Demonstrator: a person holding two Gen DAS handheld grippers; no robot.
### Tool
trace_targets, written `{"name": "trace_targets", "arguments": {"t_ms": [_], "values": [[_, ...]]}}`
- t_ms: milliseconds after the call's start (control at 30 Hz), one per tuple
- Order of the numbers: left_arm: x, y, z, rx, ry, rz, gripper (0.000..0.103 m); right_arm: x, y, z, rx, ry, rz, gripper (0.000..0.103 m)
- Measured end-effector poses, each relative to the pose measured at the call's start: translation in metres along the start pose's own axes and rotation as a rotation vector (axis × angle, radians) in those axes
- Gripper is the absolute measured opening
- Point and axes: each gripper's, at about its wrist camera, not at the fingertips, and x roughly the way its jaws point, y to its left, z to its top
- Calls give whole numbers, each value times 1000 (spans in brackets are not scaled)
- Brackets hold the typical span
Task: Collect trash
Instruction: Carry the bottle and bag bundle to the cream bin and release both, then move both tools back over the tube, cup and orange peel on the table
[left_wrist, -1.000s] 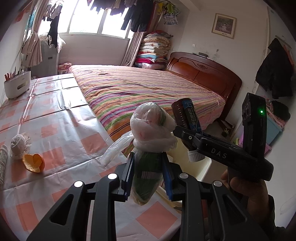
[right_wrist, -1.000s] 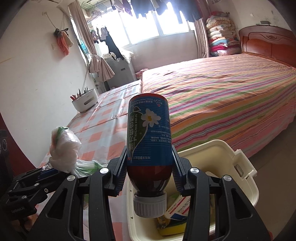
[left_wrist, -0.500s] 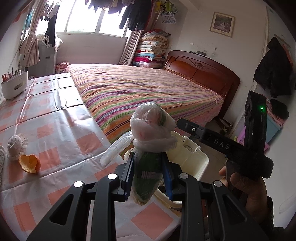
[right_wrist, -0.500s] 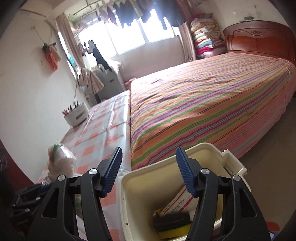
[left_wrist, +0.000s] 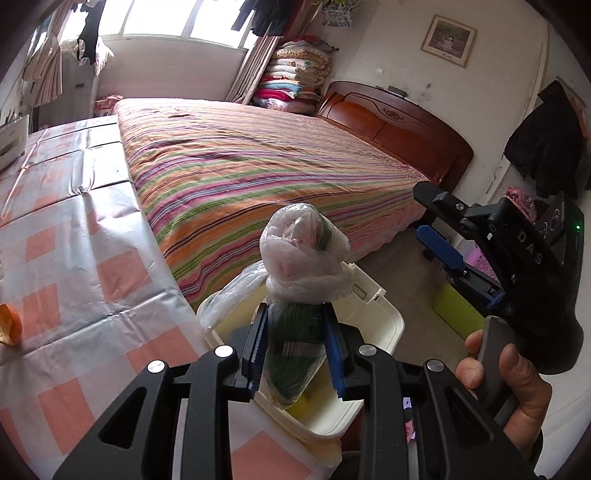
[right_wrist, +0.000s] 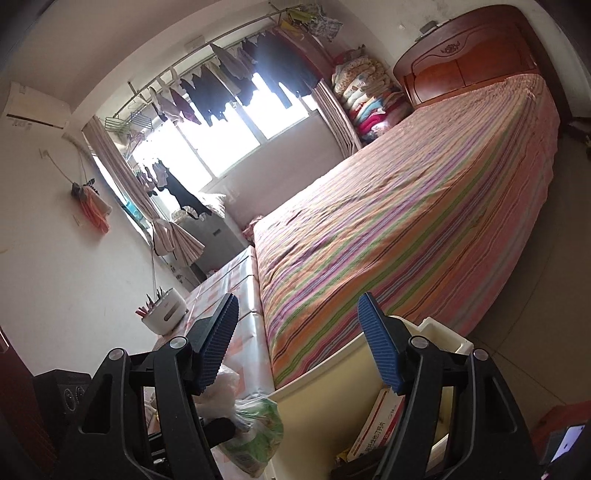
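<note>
The left gripper (left_wrist: 295, 347) is clamped on the knotted plastic bag (left_wrist: 301, 295) above the bin (left_wrist: 384, 321); bag judged light, soft, crushable; hold below the knot; right gripper (right_wrist: 299, 343), at 3 o'clock, opening, empty.

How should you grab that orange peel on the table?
Judging by the left wrist view, come from above and pinch the orange peel across its curled raised edge; it lies low on the tablecloth, so a sideways approach would probably slide under nothing.
</note>
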Motion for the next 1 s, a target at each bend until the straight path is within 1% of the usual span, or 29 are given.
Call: {"name": "trace_targets", "arguments": {"t_ms": [100,167,233,333,467,567,600,633,667,700,767,833,933,1000], "values": [[10,-8,2,16,8,0,31,2,3,-1,0,-11,6,67],[17,-12,2,23,23,5,37,4,6,-4,-5,-11,7,67],[21,-14,2,27,29,5,56,4,6,-4,0,-11,16,67],[19,-16,2,34,0,16,72,7,7,-5,-2,-10,18,67],[0,-9,4,24,-26,27,73,14,9,-7,2,-2,24,67],[-33,10,3,3,-103,59,73,26,23,-17,-12,23,44,67],[-48,18,1,5,-134,83,73,29,28,-19,-19,29,48,67],[-62,26,0,9,-165,112,73,37,40,-24,-37,50,62,67],[-78,35,-3,15,-201,152,73,40,46,-27,-43,60,73,67],[-95,44,-6,16,-244,202,73,47,61,-34,-53,76,98,68],[-122,62,-12,20,-321,306,74,56,83,-45,-83,101,128,72],[-144,79,-16,17,-385,409,79,66,112,-59,-116,136,171,72],[-167,102,-21,5,-440,528,80,77,141,-78,-164,184,211,72],[-177,117,-26,-20,-458,566,80,82,153,-89,-183,209,236,72]]}}
